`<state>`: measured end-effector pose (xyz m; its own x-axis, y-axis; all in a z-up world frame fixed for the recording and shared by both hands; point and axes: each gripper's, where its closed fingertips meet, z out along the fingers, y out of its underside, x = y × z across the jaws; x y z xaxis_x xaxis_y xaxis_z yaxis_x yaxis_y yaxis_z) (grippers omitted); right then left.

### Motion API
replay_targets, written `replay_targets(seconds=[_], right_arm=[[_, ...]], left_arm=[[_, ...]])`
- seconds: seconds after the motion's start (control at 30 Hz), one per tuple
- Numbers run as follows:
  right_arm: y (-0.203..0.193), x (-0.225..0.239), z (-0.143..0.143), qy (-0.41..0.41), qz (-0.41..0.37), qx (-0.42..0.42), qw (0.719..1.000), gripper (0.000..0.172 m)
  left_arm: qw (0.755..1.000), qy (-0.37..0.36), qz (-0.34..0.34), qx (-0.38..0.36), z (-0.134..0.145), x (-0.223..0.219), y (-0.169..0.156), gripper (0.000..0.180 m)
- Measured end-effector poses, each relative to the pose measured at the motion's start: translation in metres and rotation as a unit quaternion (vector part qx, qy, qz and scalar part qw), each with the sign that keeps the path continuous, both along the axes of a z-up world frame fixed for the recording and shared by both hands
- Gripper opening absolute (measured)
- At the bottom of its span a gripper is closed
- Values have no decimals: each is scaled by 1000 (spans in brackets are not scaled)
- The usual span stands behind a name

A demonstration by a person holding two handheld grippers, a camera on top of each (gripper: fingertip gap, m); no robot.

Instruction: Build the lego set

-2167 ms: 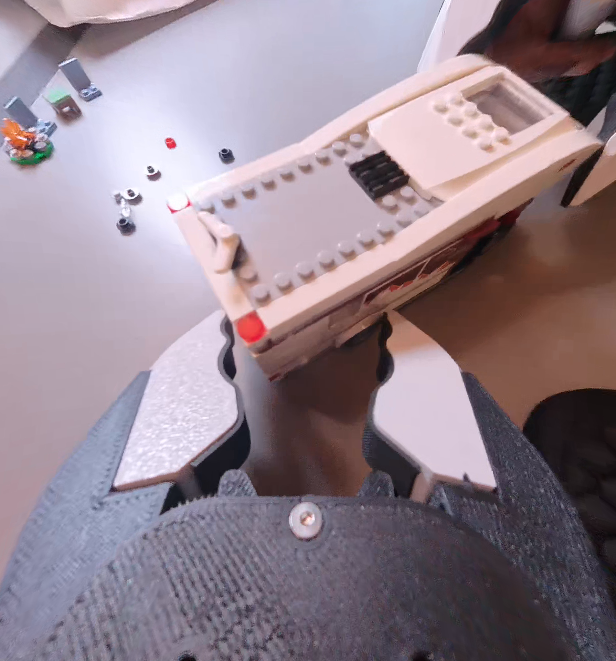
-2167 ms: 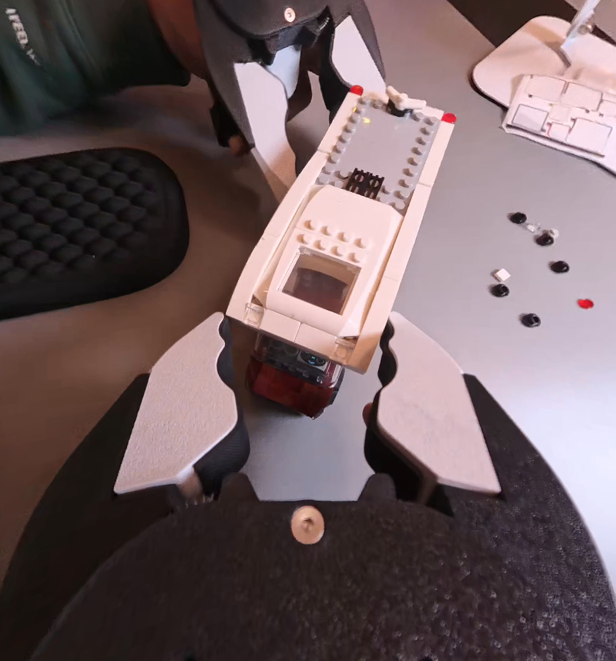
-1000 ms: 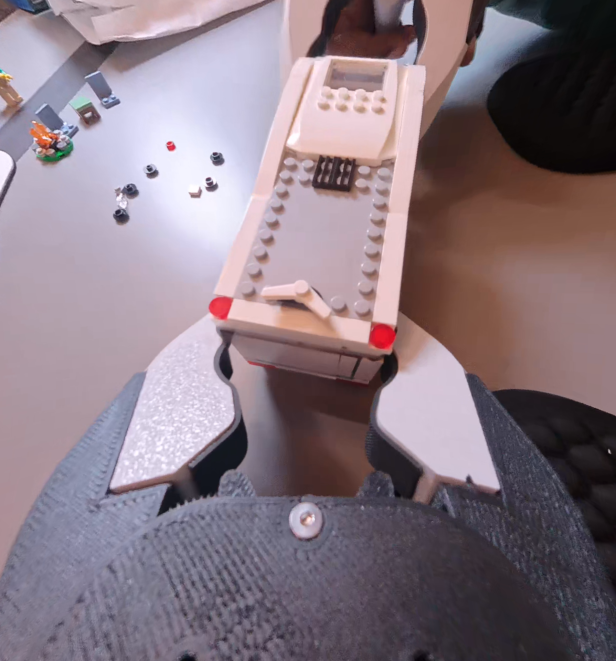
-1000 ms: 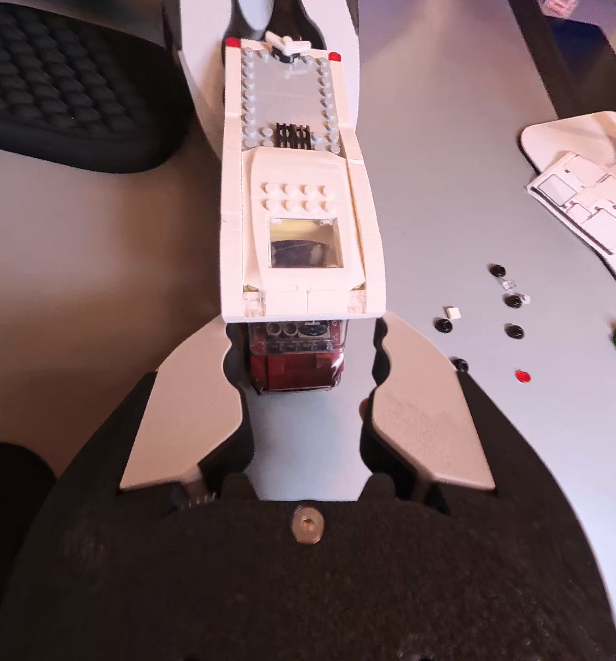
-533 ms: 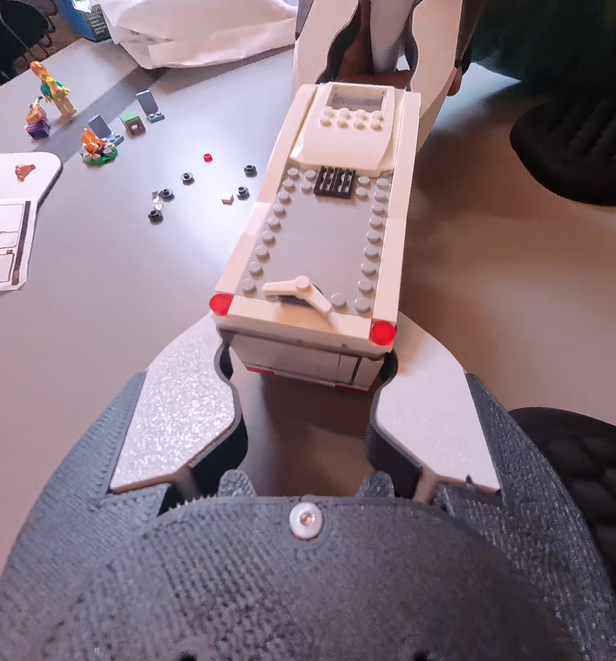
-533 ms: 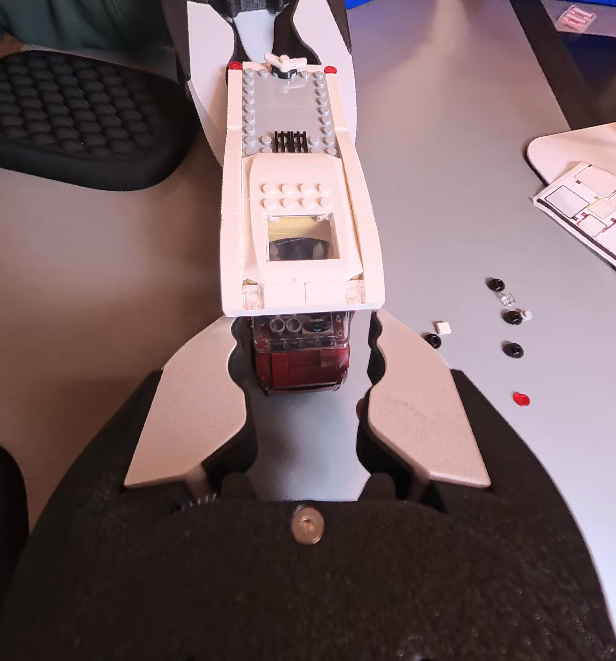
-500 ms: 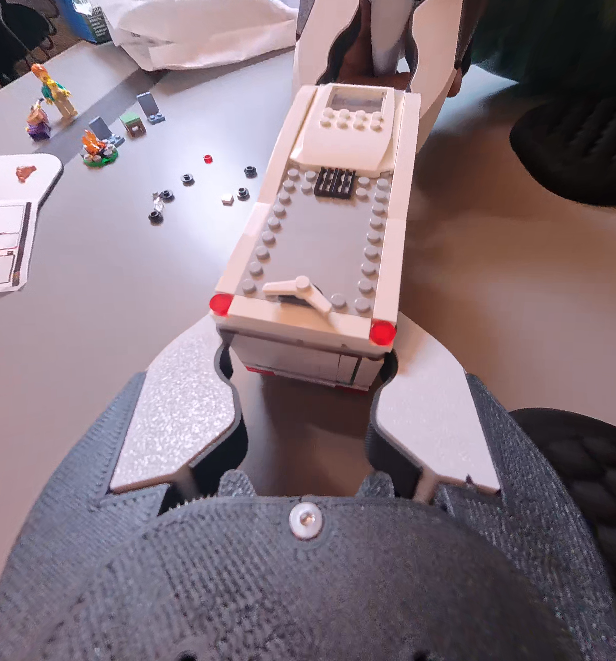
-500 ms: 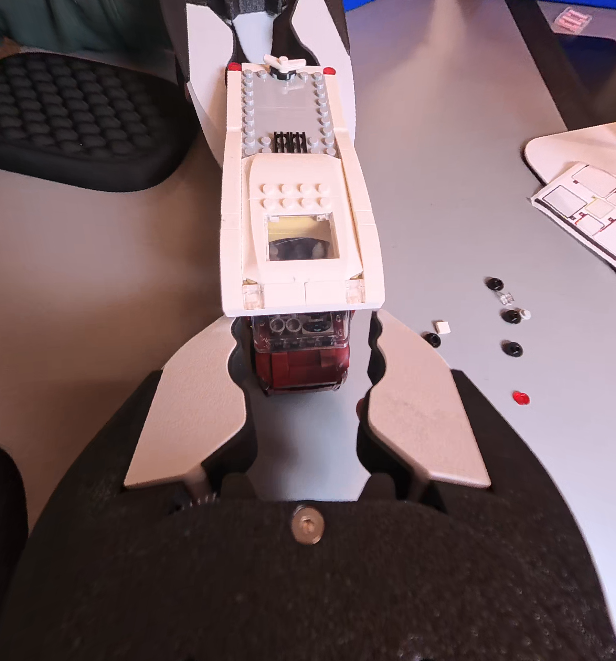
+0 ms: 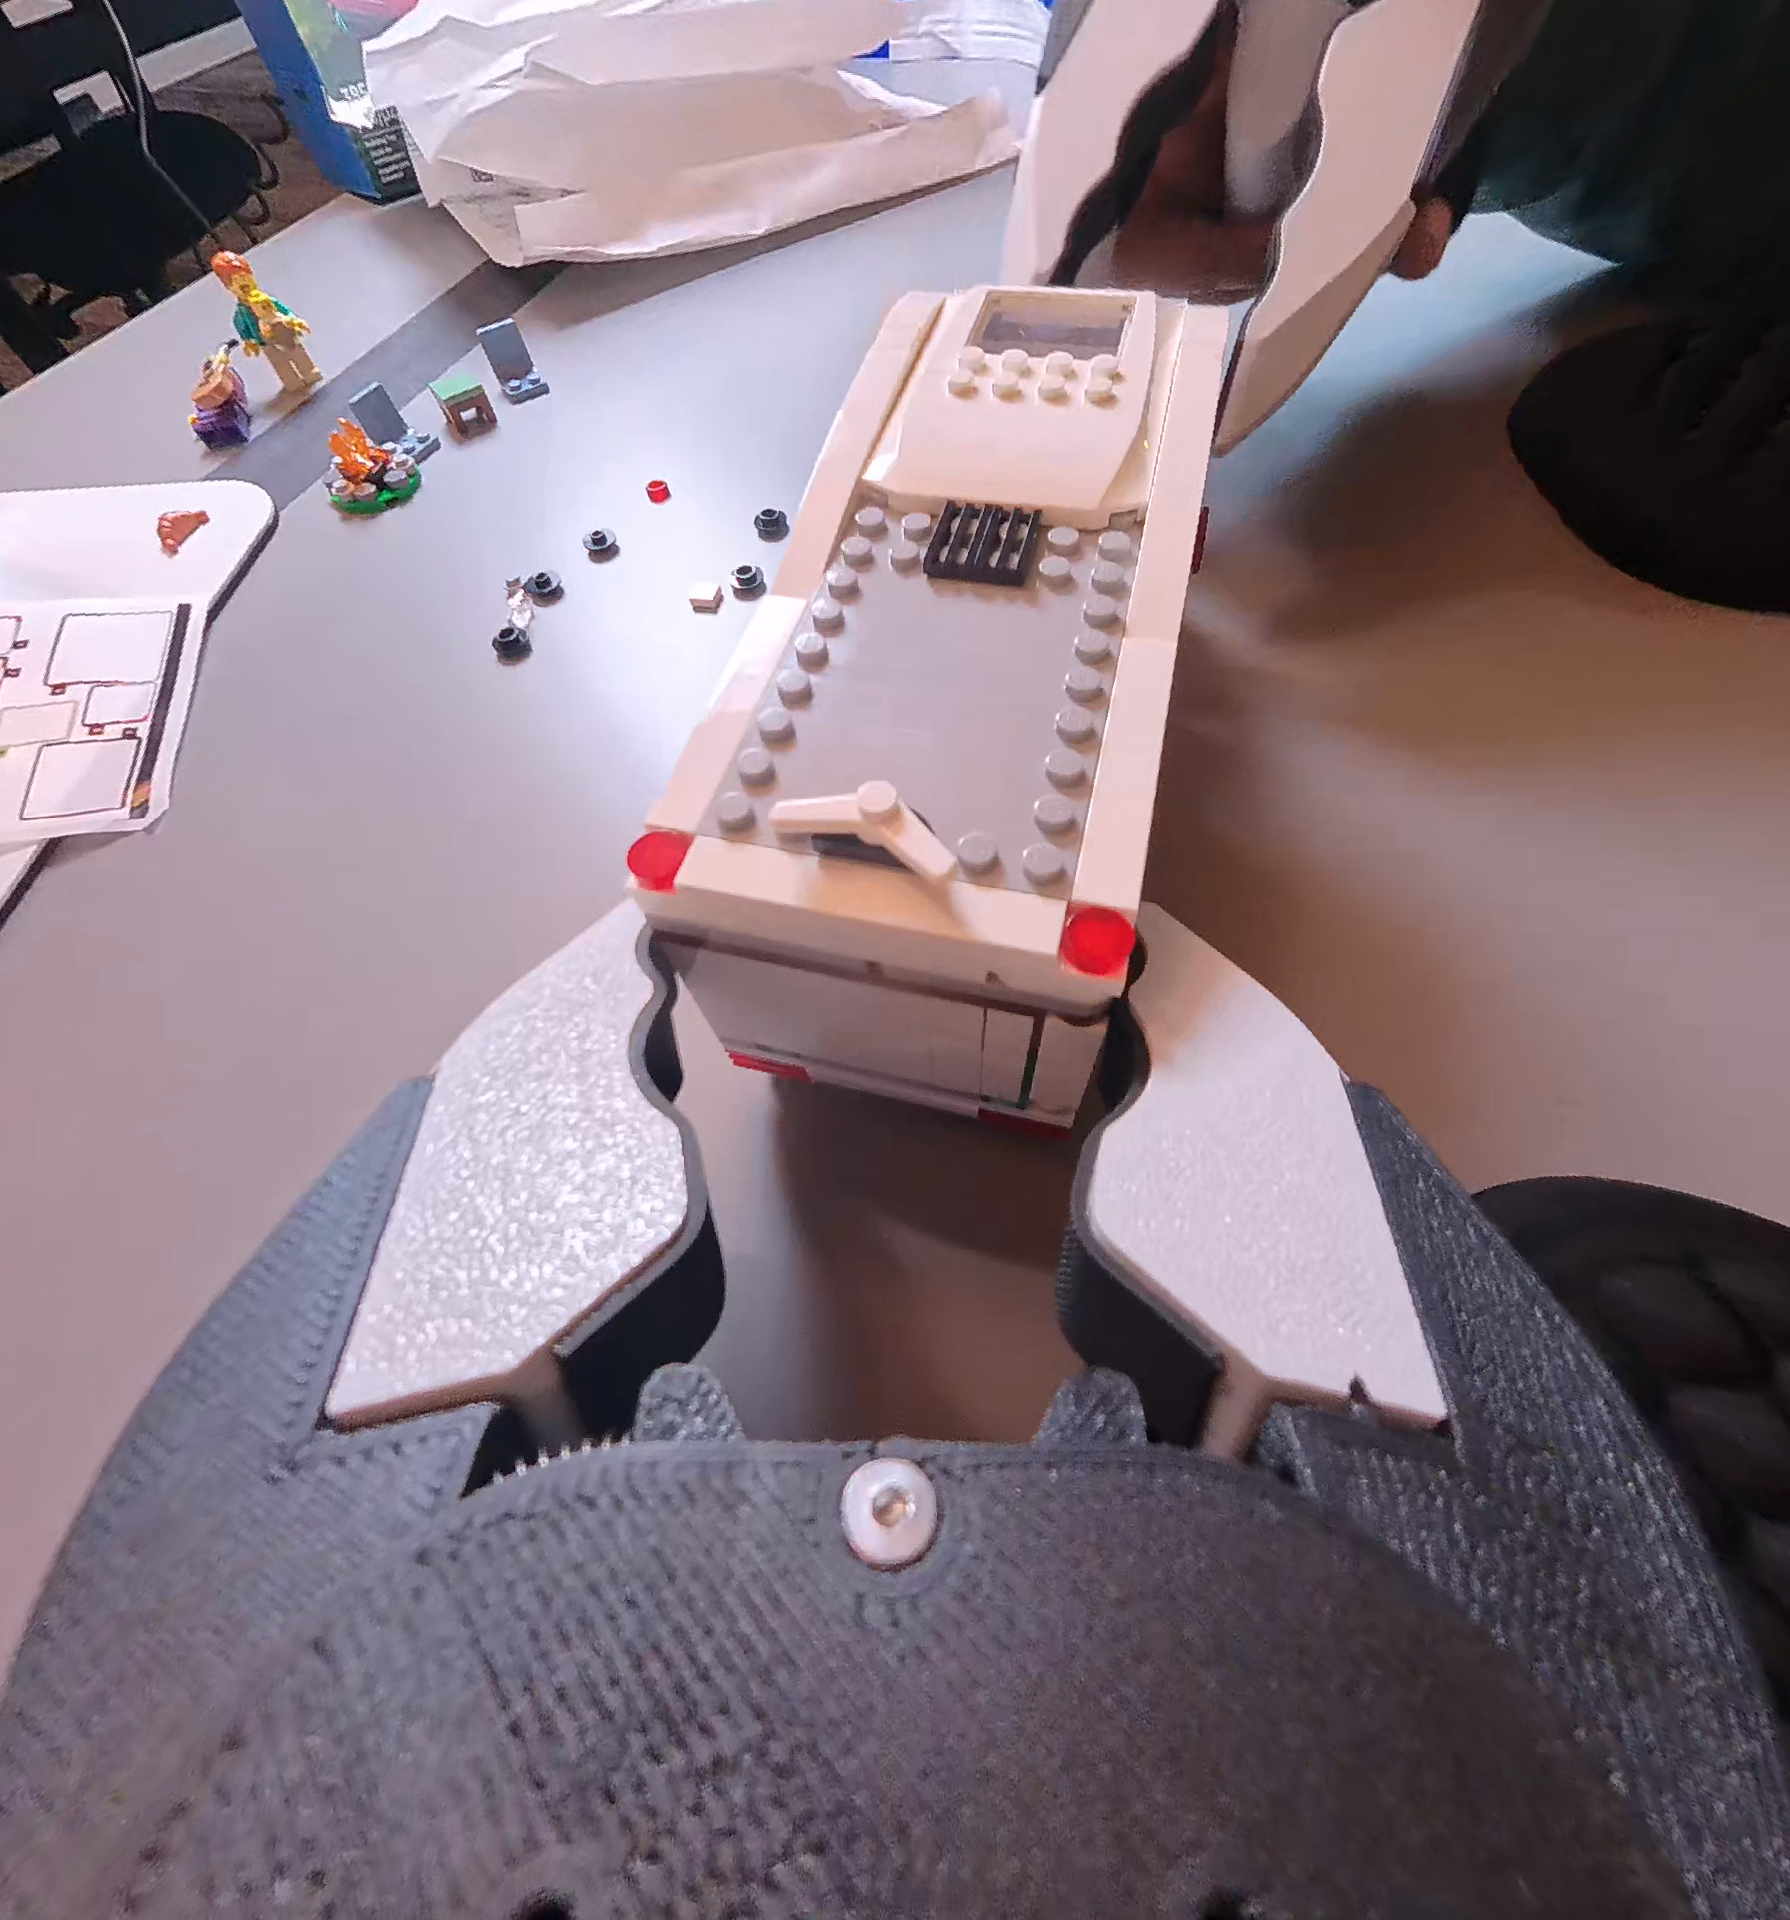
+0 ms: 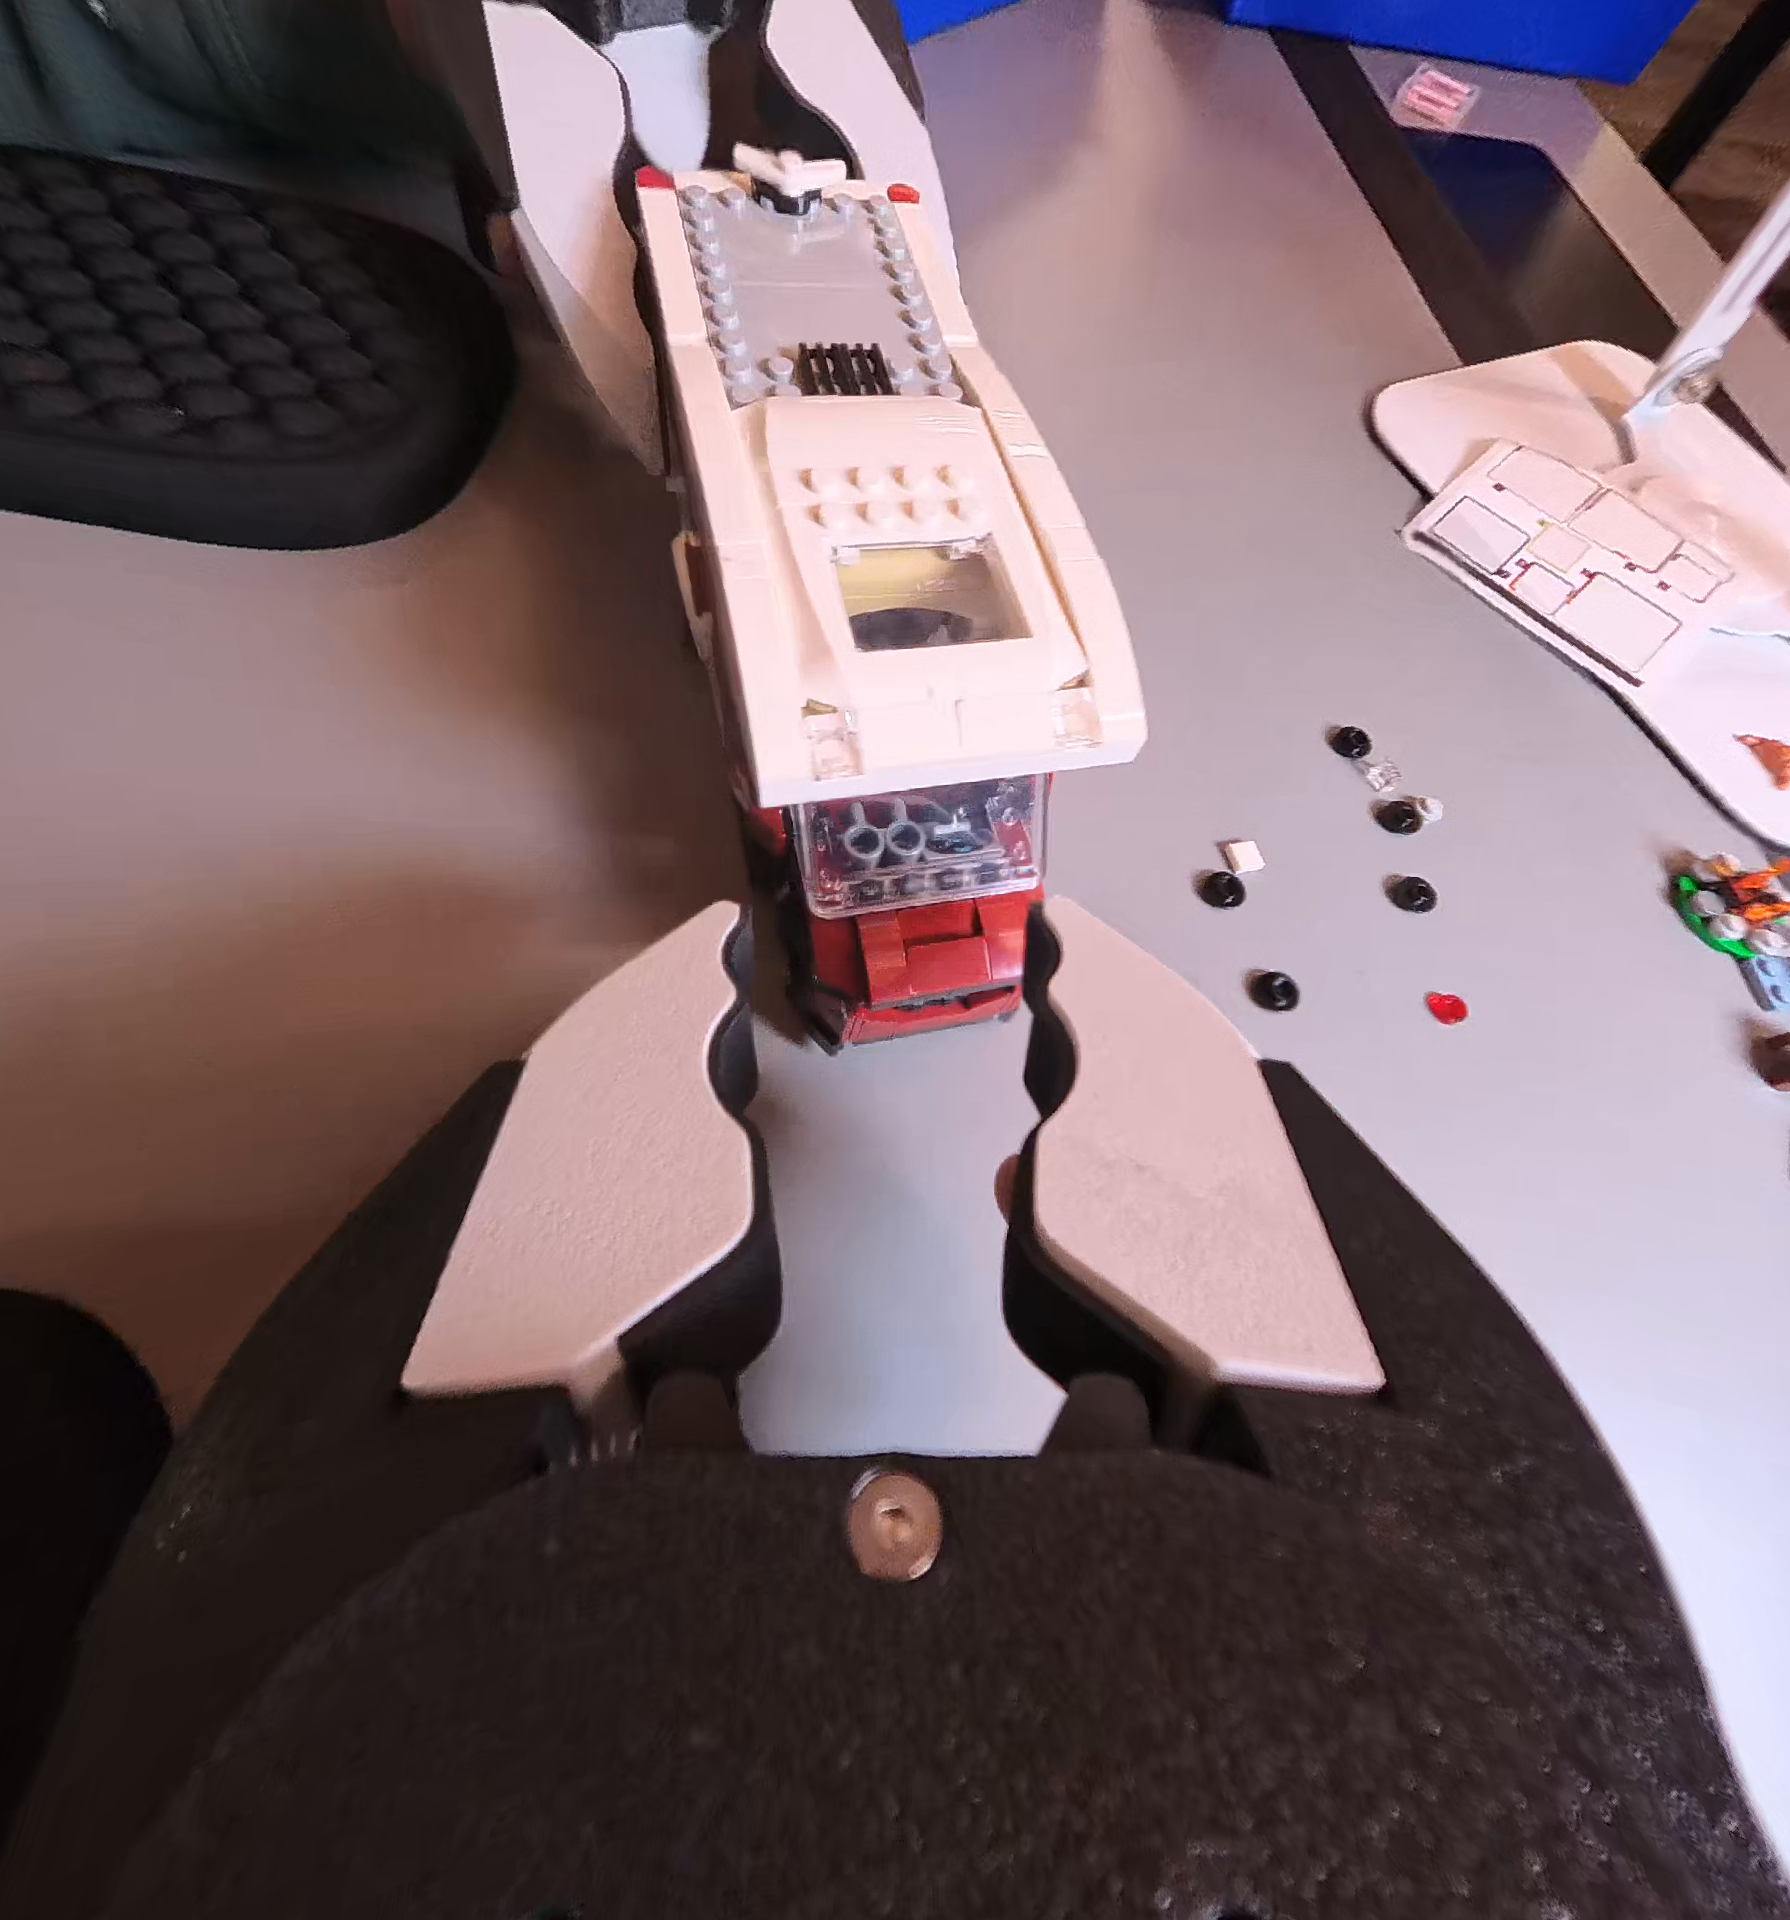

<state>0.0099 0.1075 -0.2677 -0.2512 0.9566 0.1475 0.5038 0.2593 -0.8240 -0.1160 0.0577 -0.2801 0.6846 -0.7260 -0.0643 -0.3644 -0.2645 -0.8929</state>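
I see one white brick camper (image 9: 932,665) mid-frame on the desk (image 9: 351,935), five black studs (image 10: 1275,989) at right; my left hand-held gripper (image 9: 886,971) brackets its rear wide open, the right hand-held gripper (image 10: 886,961) half-closed around its red nose, contact unclear.

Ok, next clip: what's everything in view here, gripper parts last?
table: one, grey
toy truck: one, white roof, red cab, mid-table
loose studs: five black, one red, beside truck
toy figures: two, far edge
campfire piece: one, orange on green, near figures
printed sheet: one, white, on white board
crumpled paper: white, far end
cushions: two, black
left gripper: flanks truck's rear
right gripper: flanks cab
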Motion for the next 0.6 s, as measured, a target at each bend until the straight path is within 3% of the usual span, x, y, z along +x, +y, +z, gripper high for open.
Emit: replay_targets(seconds=[0.17, 0.33, 0.6], right_arm=[[-4, -6, 3, 5, -26, 43, 999, 35], [-16, -6, -1, -12, -25, 65, 998, 32], [-4, -11, -7, 5, -70, 84, 994, 28]], left_arm=[[1000, 2, 8, 3, 0, 0, 0, 81], [1000, 18, -1, 7, -2, -5, -5, 83], [1000, 10, 5, 9, 0, -4, -3, 79]])
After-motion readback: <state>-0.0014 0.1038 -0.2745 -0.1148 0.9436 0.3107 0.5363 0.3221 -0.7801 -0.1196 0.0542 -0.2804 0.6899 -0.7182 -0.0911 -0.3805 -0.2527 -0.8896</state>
